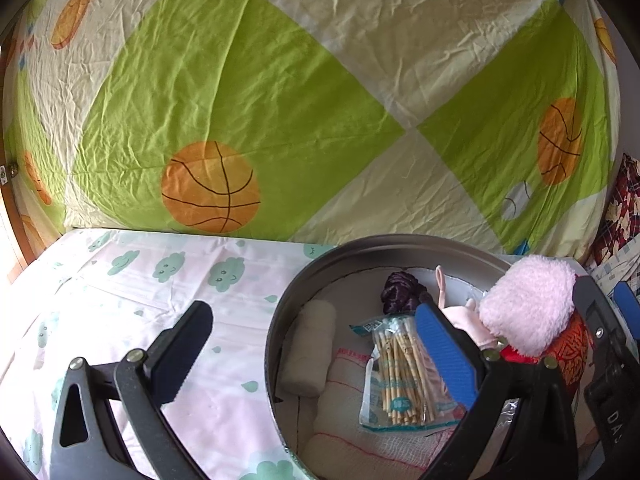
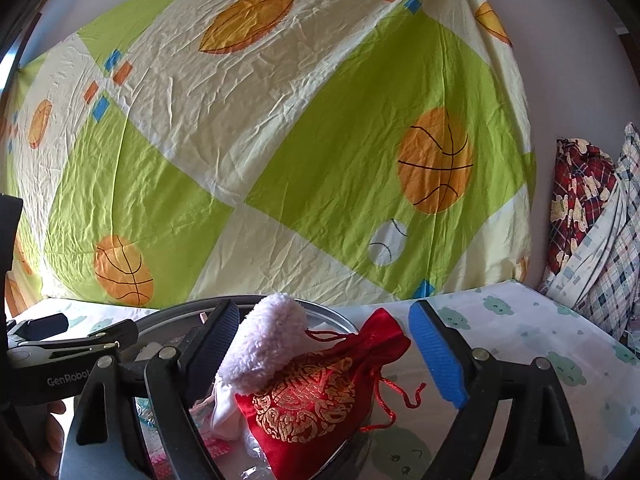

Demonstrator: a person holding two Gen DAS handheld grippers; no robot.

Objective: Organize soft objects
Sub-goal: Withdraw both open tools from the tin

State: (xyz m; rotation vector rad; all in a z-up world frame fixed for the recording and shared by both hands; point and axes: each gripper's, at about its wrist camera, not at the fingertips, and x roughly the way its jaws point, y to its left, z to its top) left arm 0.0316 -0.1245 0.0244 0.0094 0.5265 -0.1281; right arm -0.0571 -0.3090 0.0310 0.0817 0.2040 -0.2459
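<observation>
A round metal tin [image 1: 320, 264] stands on the bed. In it lie a white roll [image 1: 308, 352], a bag of cotton swabs [image 1: 400, 380], a purple scrunchie [image 1: 402, 290] and a gauze cloth [image 1: 360, 440]. A fluffy pink piece [image 1: 528, 304] rests on a red drawstring pouch [image 1: 572, 352] at the tin's right side. My left gripper [image 1: 316, 352] is open wide and straddles the tin's rim, with its blue pad over the swabs. My right gripper [image 2: 326, 348] is open around the fluffy piece [image 2: 264, 344] and the red pouch [image 2: 312, 404]; its right pad stands clear of the pouch.
A hung sheet with basketball prints [image 1: 280, 80] closes off the back. The bed has a pale cloud-print sheet [image 1: 160, 280], with bare room left of the tin. Plaid bedding [image 2: 588, 216] is piled at the far right. A hand [image 2: 52, 432] shows at the lower left.
</observation>
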